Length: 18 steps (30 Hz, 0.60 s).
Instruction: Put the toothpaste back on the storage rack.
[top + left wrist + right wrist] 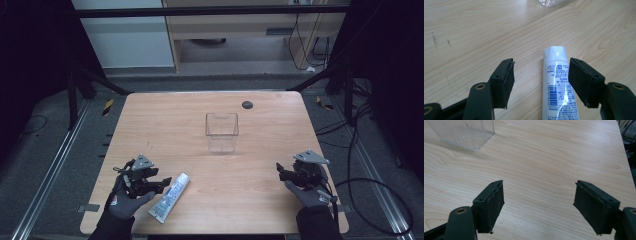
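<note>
Wooden worktop, jaws spread over a white tube.

Left gripper has its jaws apart, the tube lying flat between them nearer one pad, its cap end toward the clear plastic box. Right gripper, jaws apart over bare wood, is held low at the near right edge by a gloved hand.

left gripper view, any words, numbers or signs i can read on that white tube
Tube, between the open jaws of the left claw: lines of small print, upside down in this view, too blurred to read.
Tube, barcode: digits too small to read.
Tube, small square mark near the top: not legible.
Table: no text, only dark scuffs.
</note>
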Each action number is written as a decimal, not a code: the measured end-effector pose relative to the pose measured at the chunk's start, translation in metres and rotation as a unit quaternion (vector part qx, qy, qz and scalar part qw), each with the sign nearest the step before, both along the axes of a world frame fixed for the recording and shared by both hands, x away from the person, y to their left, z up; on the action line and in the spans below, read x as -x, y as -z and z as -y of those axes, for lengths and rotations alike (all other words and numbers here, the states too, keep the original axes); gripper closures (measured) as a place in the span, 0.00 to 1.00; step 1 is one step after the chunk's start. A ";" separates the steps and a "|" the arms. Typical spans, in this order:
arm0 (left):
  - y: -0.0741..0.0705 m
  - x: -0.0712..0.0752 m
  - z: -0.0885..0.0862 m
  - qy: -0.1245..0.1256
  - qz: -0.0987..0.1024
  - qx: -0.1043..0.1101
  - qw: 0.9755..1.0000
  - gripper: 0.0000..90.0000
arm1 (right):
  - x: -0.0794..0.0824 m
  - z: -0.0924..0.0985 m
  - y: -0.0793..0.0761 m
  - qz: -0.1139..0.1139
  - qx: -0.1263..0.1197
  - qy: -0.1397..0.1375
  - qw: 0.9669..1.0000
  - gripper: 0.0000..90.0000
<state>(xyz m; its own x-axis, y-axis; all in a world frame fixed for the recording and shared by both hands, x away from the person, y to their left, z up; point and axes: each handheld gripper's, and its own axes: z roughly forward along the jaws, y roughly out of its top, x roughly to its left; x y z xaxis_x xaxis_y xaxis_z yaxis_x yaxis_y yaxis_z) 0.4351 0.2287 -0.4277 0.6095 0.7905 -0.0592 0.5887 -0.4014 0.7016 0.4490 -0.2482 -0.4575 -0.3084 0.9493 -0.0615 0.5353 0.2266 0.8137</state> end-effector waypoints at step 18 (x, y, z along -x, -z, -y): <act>0.000 -0.002 0.020 0.027 -0.023 -0.022 0.999 0.41 | -0.001 -0.002 0.000 -0.005 0.002 -0.004 1.000 0.27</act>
